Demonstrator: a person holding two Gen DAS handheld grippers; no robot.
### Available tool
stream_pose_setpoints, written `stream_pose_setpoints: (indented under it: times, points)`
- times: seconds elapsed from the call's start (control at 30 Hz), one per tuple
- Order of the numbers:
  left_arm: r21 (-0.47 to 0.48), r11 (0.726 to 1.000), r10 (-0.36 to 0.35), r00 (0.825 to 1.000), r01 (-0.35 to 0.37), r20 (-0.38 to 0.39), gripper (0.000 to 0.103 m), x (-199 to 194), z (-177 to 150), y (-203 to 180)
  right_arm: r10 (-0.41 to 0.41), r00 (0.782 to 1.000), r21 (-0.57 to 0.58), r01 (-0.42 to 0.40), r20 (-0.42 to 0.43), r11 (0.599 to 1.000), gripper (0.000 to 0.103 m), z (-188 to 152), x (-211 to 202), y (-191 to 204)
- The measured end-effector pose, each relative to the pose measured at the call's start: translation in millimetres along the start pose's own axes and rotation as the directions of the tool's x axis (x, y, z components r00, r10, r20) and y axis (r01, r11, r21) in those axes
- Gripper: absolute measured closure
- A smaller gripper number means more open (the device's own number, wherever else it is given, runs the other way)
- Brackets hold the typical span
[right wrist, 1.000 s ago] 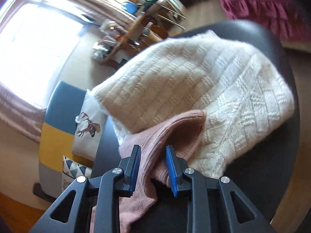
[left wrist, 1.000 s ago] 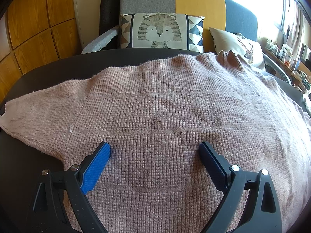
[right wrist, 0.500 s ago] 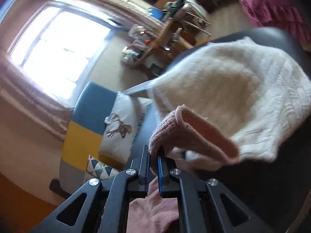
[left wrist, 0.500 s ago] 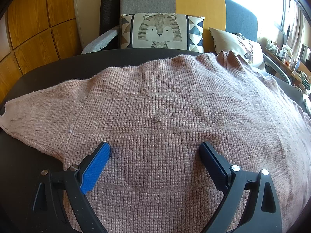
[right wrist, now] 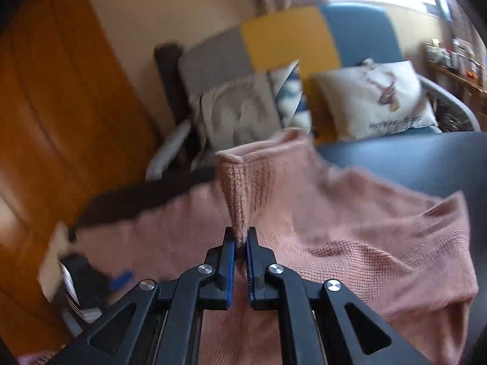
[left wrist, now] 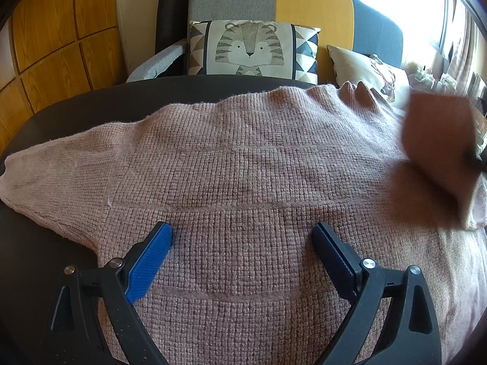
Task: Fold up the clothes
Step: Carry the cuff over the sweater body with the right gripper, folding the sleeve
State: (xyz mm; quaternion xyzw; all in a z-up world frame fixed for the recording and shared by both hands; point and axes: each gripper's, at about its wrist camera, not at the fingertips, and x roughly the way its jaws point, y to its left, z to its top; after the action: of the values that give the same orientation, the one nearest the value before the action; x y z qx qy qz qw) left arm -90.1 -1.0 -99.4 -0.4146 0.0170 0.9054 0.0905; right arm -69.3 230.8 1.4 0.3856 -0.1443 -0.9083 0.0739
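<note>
Right gripper has swung sleeve over sweater.

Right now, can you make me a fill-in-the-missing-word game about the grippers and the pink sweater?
1. The right gripper is shut on the sweater's ____.
2. The left gripper is ____, with its fingers resting spread on the pink sweater.
3. The pillow behind the dark table shows a cartoon ____.
4. The pink sweater lies spread on a dark ____.

Missing words: sleeve; open; tiger; table
</note>
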Motion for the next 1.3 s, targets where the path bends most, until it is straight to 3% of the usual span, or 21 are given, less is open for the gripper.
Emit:
stream_pose_setpoints:
  times: [0.1, 0.2, 0.27, 0.37, 0.47, 0.53, 0.6, 0.73, 0.8, 0.97, 1.03, 1.07, 1.13, 1.2, 1.3]
  points:
    - [-0.001, 1.0, -0.003, 1.0, 0.003, 0.0, 0.008, 0.5, 0.2, 1.4, 0.029, 0.991, -0.07, -0.038, -0.128, 0.997, 0.085, -31.5, 25.4, 12.4]
    - [-0.002, 1.0, -0.006, 1.0, 0.006, 0.0, 0.007, 0.9, 0.5, 3.2, 0.04, 0.991, -0.085, -0.051, -0.124, 0.995, 0.085, -56.8, 12.6, 6.4]
    - [-0.002, 1.0, -0.008, 1.0, 0.008, -0.002, 0.007, 1.1, 1.0, 4.3, 0.066, 0.996, -0.002, -0.067, -0.062, 0.998, 0.085, -62.5, -6.8, -17.1]
    - [-0.006, 1.0, -0.02, 1.0, 0.02, -0.006, 0.007, 0.8, 2.1, 6.5, -0.026, 1.0, 0.145, 0.024, 0.014, 0.989, 0.085, -81.6, -43.4, -63.8]
    - [-0.014, 0.999, -0.046, 0.999, 0.046, -0.023, 0.006, -1.8, 5.9, 7.0, -0.082, 0.996, 0.352, 0.066, 0.032, 0.934, 0.085, -100.3, -70.7, -123.5]
    - [-0.067, 0.989, -0.131, 0.991, 0.13, -0.02, 0.006, -7.7, 12.7, 9.2, -0.124, 0.992, 0.446, 0.097, 0.032, 0.89, 0.085, -112.5, -84.3, -156.6]
    - [-0.151, 0.955, -0.258, 0.966, 0.257, 0.016, 0.006, -17.5, 19.6, 11.2, -0.179, 0.983, 0.489, 0.135, 0.044, 0.862, 0.085, -120.1, -91.7, -179.7]
    - [-0.237, 0.907, -0.362, 0.932, 0.348, -0.015, 0.006, -14.3, 31.7, -7.7, -0.218, 0.971, 0.527, 0.136, 0.097, 0.839, 0.086, -132.6, -96.1, -206.6]
    - [-0.209, 0.915, -0.365, 0.929, 0.346, -0.062, 0.006, -6.7, 34.4, -25.6, -0.208, 0.971, 0.542, 0.111, 0.121, 0.833, 0.087, -136.9, -95.9, -211.2]
    - [-0.033, 0.955, -0.297, 0.952, 0.296, -0.075, 0.007, -2.3, 36.8, -69.0, -0.191, 0.97, 0.561, 0.075, 0.152, 0.824, 0.093, -143.6, -100.1, -219.2]
    - [0.053, 0.958, -0.276, 0.958, 0.281, -0.078, 0.04, -1.9, 38.0, -87.1, -0.188, 0.971, 0.557, 0.075, 0.147, 0.827, 0.097, -142.8, -101.2, -220.7]
    - [0.104, 0.953, -0.275, 0.958, 0.283, -0.085, 0.063, -2.7, 39.2, -96.0, -0.188, 0.972, 0.54, 0.085, 0.139, 0.837, 0.098, -139.6, -101.4, -218.8]
    - [0.165, 0.939, -0.289, 0.952, 0.303, -0.103, 0.073, -3.3, 41.5, -108.6, -0.185, 0.975, 0.497, 0.101, 0.123, 0.862, 0.098, -132.6, -103.7, -213.9]
    - [0.152, 0.927, -0.331, 0.938, 0.343, -0.099, 0.085, -4.6, 43.6, -109.7, -0.176, 0.979, 0.453, 0.112, 0.102, 0.885, 0.098, -124.7, -102.6, -210.1]
    - [0.106, 0.936, -0.329, 0.942, 0.335, -0.072, 0.094, -3.8, 46.4, -105.8, -0.199, 0.979, 0.444, 0.161, 0.041, 0.881, 0.099, -112.0, -87.2, -215.6]
